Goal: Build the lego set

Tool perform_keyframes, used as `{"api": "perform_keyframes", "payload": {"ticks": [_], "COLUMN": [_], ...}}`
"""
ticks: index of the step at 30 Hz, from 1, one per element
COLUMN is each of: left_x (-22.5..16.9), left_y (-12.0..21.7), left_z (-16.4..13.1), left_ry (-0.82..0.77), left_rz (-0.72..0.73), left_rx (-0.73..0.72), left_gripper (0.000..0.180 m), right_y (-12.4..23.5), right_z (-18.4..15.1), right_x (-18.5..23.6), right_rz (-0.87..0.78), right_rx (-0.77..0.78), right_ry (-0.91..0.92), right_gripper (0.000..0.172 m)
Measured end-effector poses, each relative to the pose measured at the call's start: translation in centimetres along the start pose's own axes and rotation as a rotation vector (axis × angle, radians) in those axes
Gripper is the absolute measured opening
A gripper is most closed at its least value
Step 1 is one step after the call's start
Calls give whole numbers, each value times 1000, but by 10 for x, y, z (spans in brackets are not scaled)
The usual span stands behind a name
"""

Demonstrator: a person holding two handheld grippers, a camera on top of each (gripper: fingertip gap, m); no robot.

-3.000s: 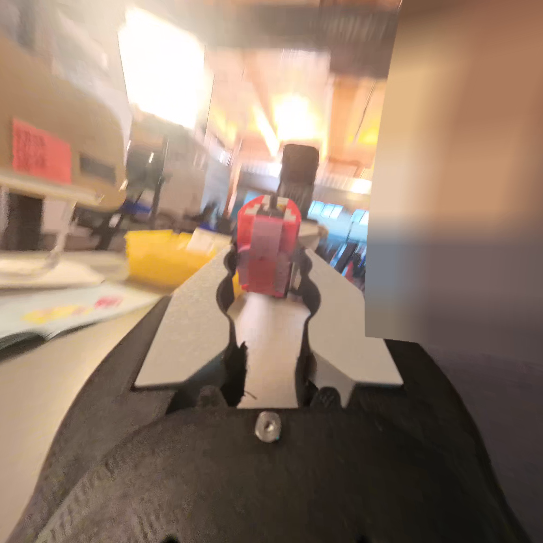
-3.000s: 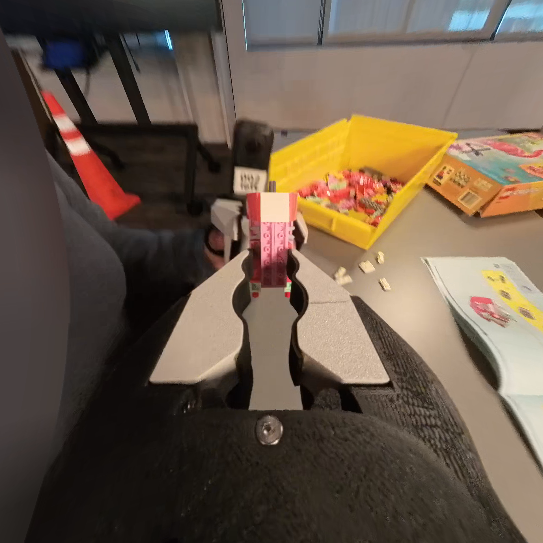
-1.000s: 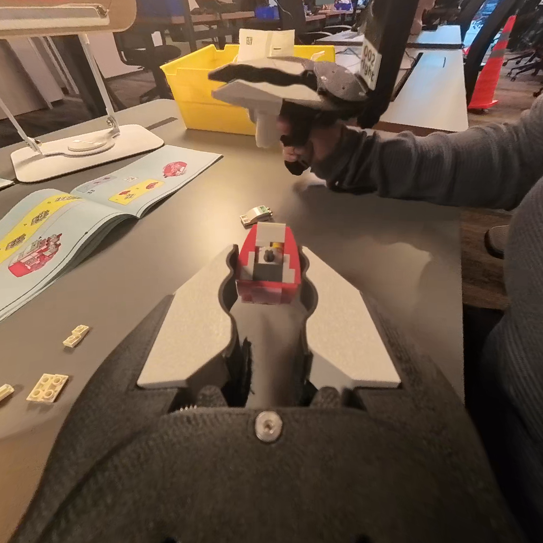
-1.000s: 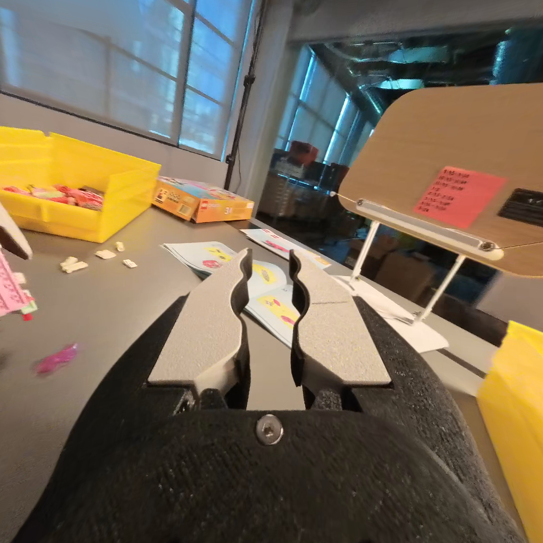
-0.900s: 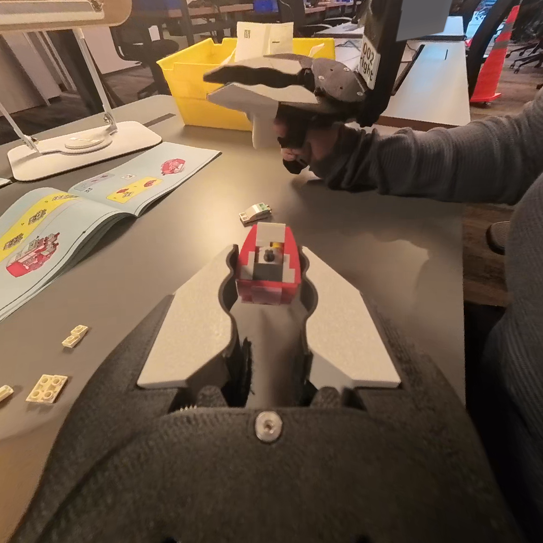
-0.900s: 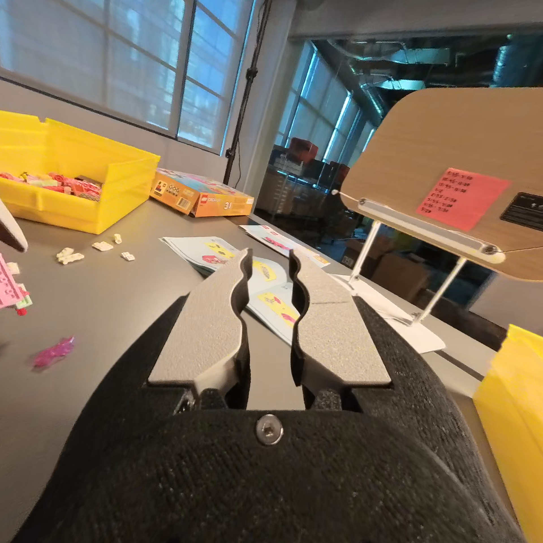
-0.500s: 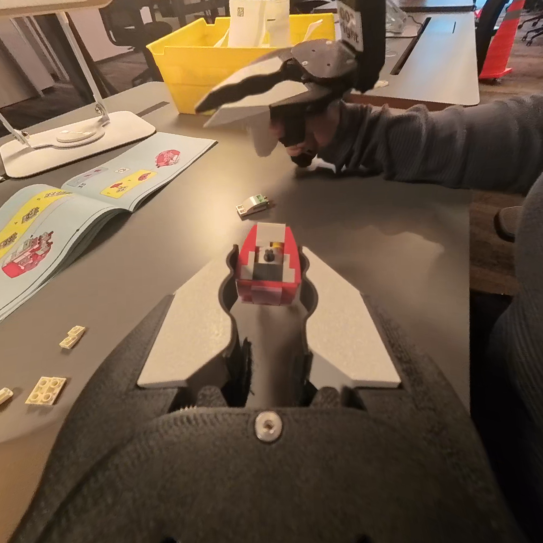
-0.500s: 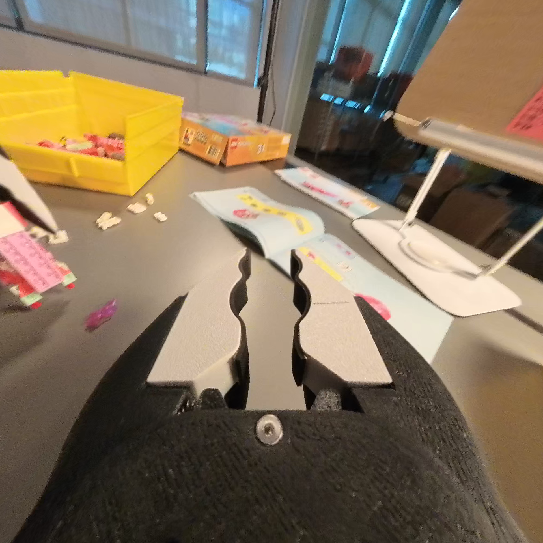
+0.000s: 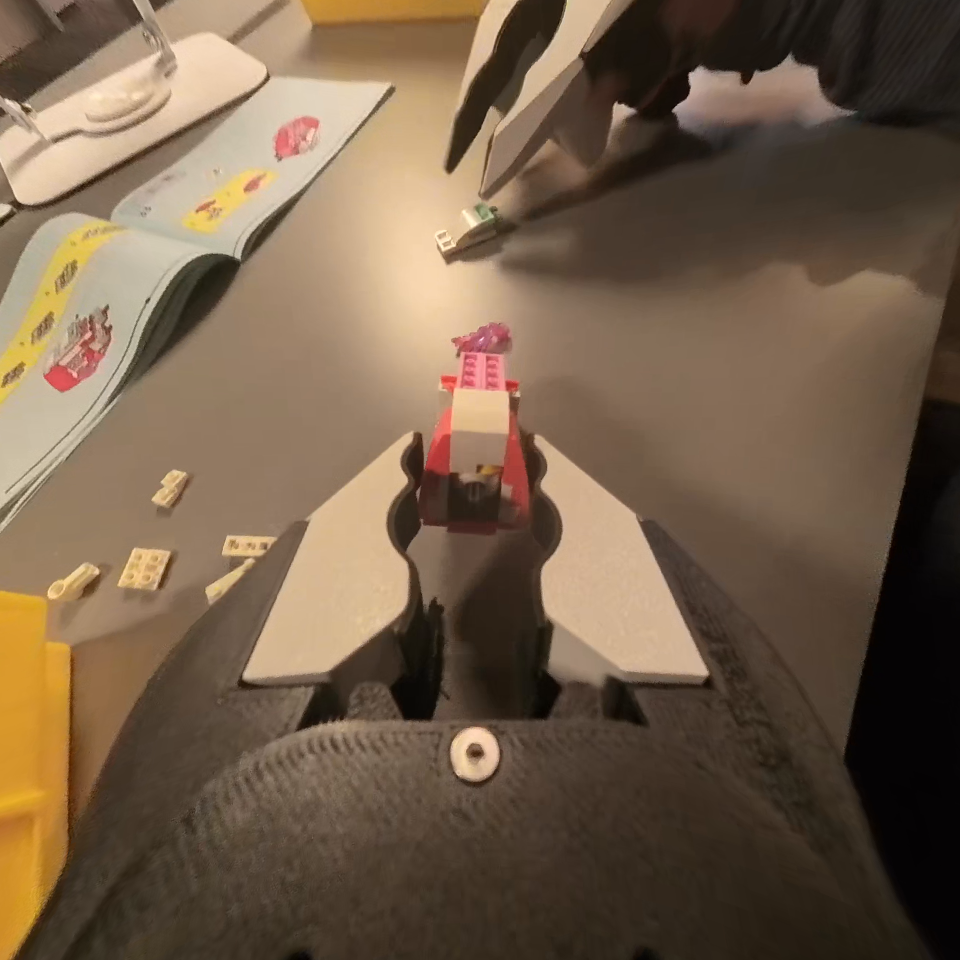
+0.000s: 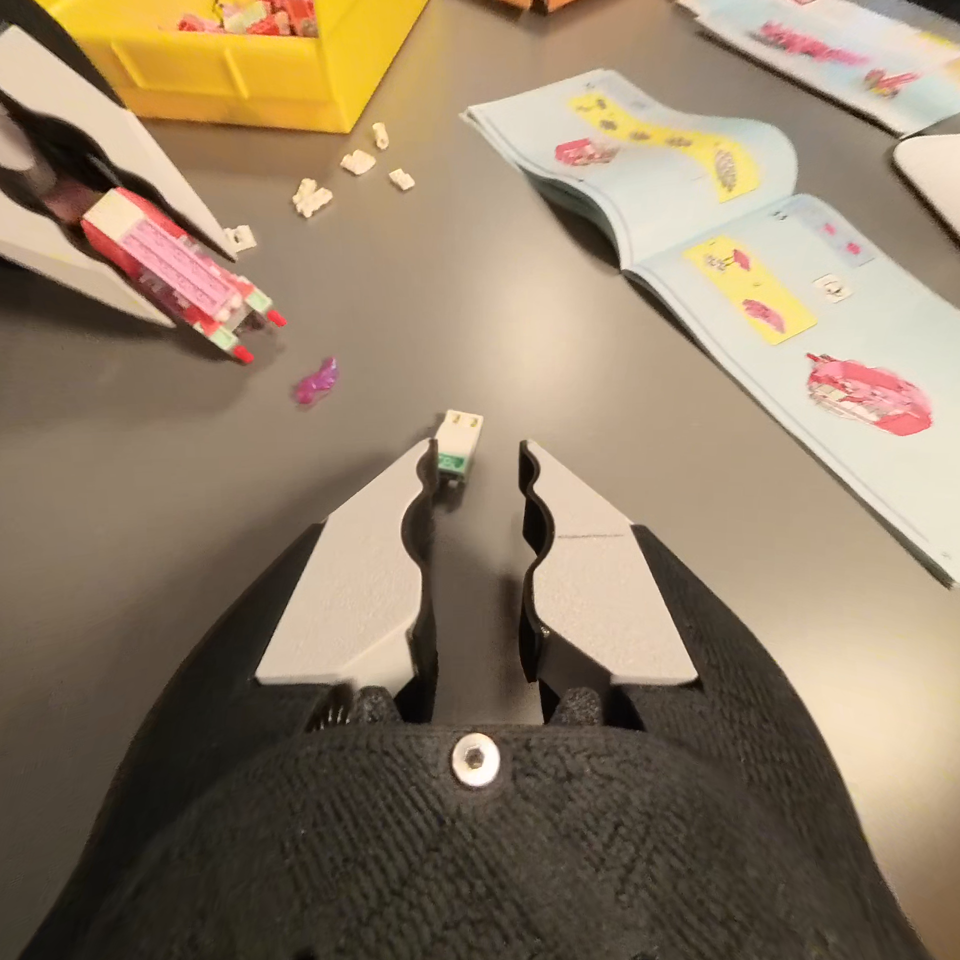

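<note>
Your left tool (image 9: 474, 457) pinches a red, white and pink brick model (image 9: 477, 457), both pads pressed on its red flanks. The model is light and rigid, but likely to split at its stud joints if squeezed across a seam; keep the hold on the solid red flanks.

Take the model as the landmark. Just beyond its pink tip, a translucent purple piece (image 10: 317, 382) lies on the grey surface (image 10: 519, 311). Farther out lies a small white and green brick (image 10: 457, 441). Your right tool (image 10: 475, 452) stands spread over it: one fingertip is at the brick's side, the other well apart, so nothing is held. This brick looks light, hard and smooth, and may skid on the surface; take it across its two flat sides.

To the left of the model lie loose cream plates (image 9: 145, 569). Beyond them lies an open booklet (image 9: 171, 228), and a yellow bin (image 10: 234, 67) stands nearby.
</note>
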State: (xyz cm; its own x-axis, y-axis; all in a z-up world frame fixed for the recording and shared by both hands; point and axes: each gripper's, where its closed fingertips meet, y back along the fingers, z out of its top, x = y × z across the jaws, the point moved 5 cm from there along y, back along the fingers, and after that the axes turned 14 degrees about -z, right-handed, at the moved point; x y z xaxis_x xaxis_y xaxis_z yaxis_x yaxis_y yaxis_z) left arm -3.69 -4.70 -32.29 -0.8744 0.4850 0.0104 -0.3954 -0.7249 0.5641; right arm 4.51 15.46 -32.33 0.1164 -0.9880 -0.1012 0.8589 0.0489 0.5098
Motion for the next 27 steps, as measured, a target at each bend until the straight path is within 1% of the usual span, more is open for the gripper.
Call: {"api": "perform_keyframes", "payload": {"ticks": [6,12,15,18,19,21,24,27], "left_x": [-1,-1,-2,-3,-2,-1,-1,-1], "left_y": [-2,-5,-8,-8,-8,-7,-8,-8], "left_z": [-5,-8,-12,-12,-12,-12,-12,-13], "left_ry": [15,39,75,109,119,135,136,127], "left_rz": [-37,-66,-109,-156,-159,-164,-162,-154], "left_rx": [41,72,102,101,96,89,89,94], "left_gripper": [39,39,46,51,50,41,40,40], "right_y": [-8,-12,-12,-9,-7,-4,-7,-15], "right_z": [-3,-5,-2,17,26,44,59,67], "right_x": [16,18,23,42,51,70,89,92], "right_rz": [54,52,70,178,228,344,456,466], "right_rx": [70,100,78,5,-34,-96,-96,-83], "right_ry": [58,75,119,180,208,259,370,433], "right_gripper": [28,17,16,16,16,16,16,16]}}
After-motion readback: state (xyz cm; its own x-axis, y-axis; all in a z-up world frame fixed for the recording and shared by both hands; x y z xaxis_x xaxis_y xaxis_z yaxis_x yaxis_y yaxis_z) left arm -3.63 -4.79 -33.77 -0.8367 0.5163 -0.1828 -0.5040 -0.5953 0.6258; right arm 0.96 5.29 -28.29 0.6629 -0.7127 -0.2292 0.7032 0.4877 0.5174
